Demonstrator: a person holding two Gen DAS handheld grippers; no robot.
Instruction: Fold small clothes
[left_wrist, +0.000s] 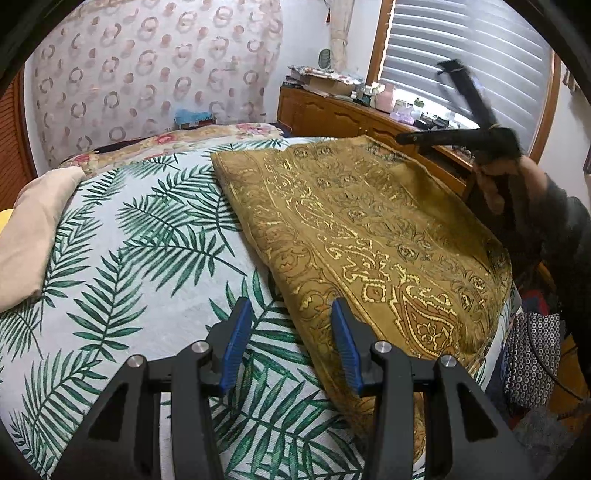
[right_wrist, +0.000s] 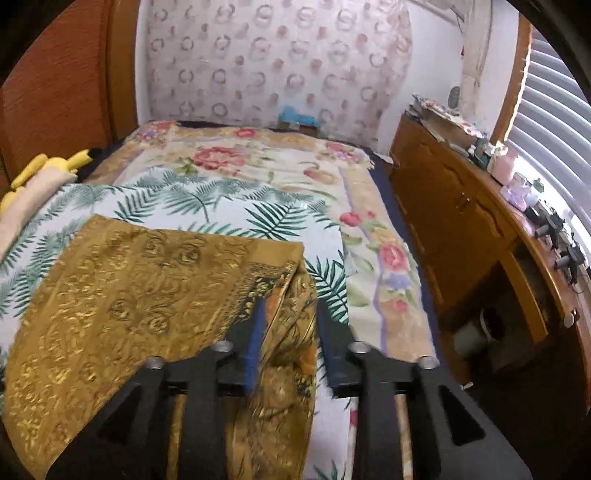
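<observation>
Left gripper (left_wrist: 291, 314) jaws released over one palm-leaf sheet (left_wrist: 147, 236), right gripper (right_wrist: 288, 314) jaws released, one gold cloth (right_wrist: 147, 295) between

One gold cloth (left_wrist: 369, 236), two grippers, one pillow (left_wrist: 33, 236)

Right tongs (left_wrist: 443, 107) motion-blurred, gold cloth (right_wrist: 122, 295) cut off at bottom edge, dresser clutter (left_wrist: 402, 107) indistinct
</observation>
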